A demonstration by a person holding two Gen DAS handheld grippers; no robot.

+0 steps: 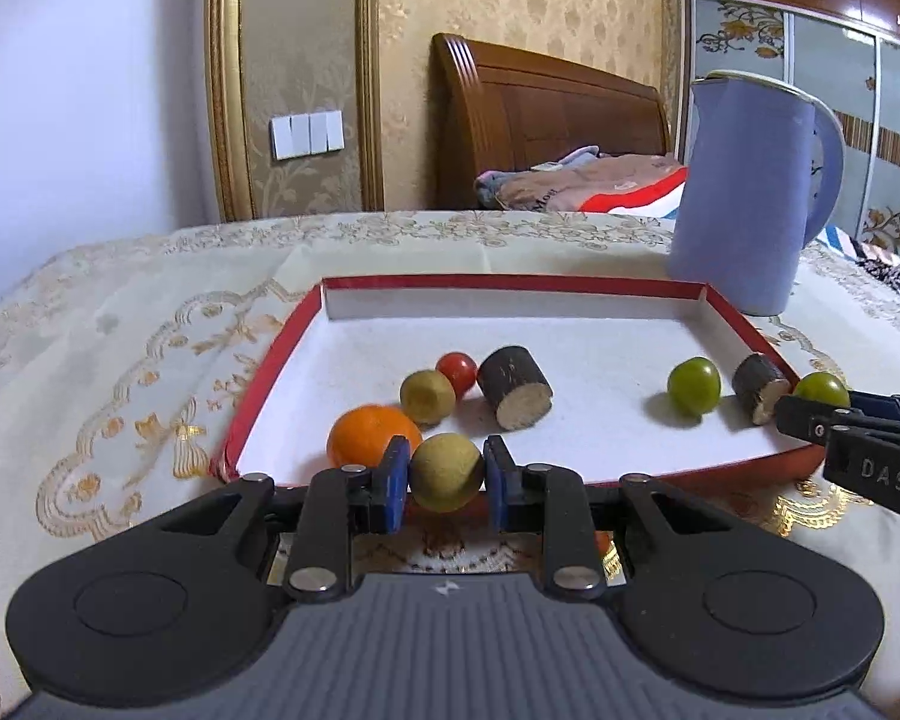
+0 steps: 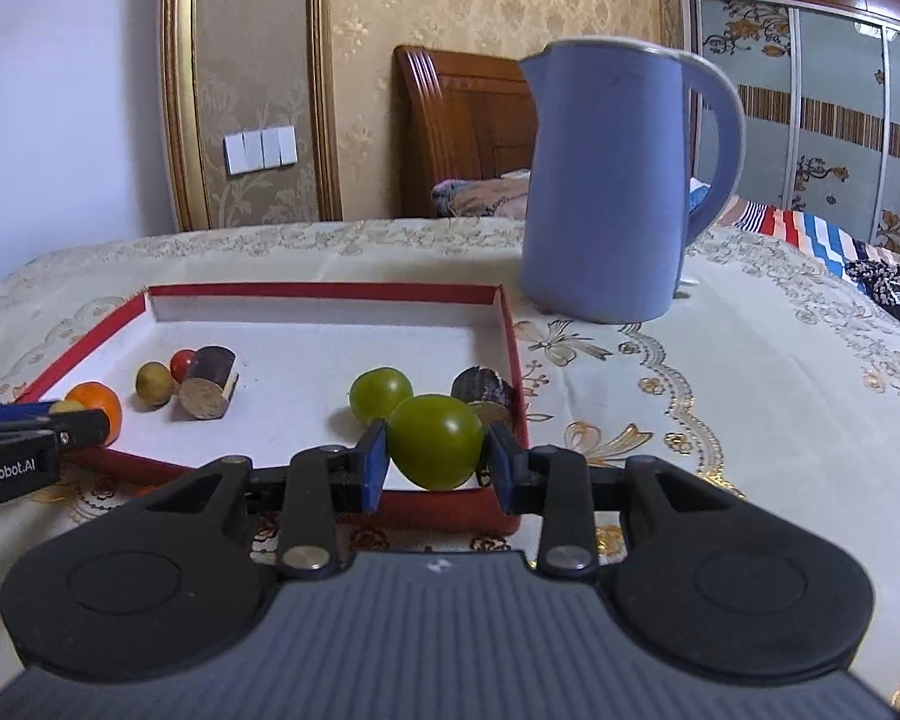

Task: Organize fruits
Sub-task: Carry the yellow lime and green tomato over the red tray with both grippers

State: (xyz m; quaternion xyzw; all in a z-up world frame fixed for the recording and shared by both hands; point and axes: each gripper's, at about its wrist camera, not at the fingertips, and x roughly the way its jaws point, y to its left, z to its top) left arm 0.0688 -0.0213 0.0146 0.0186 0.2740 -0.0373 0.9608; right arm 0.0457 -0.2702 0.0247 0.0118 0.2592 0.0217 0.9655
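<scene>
Left gripper (image 1: 445,471): we hold its blue pads clamped on a tan round fruit (image 1: 447,471) with a matte, dusty skin, at the near edge of the tray.
Right gripper (image 2: 435,443): we hold it clamped on a smooth, glossy green fruit (image 2: 435,441), at the tray's near right corner.
Tray (image 2: 330,291): a shallow rectangular box, red rim outside, white and slightly grainy inside.
Left group in tray: a bright orange (image 1: 372,435) with a fine-pored skin just behind our left finger; a second tan fruit (image 1: 427,397) touching a small shiny red tomato (image 1: 457,371); beside them a short dark cylinder (image 1: 515,395) lying on its side, bark-like skin, pale fibrous cut face.
Right group in tray: a second green fruit (image 2: 380,393) just behind the held one; another dark stub (image 2: 483,390) against the right wall.
Writing: "DAS" on the right gripper's body as seen from the left wrist; "GenRobot.AI" on the left gripper's body as seen from the right wrist.
Kettle (image 2: 606,180): a matte lavender-blue jug with a looped handle, standing beyond the tray's far right corner.
Surface: a cream tablecloth (image 2: 720,372) with gold embroidered scrolls and bows.
Room: gold-patterned wallpaper, gilt moulding, a white switch panel (image 1: 307,135), a wooden headboard (image 1: 540,114), striped bedding, wardrobe doors with floral panels.
</scene>
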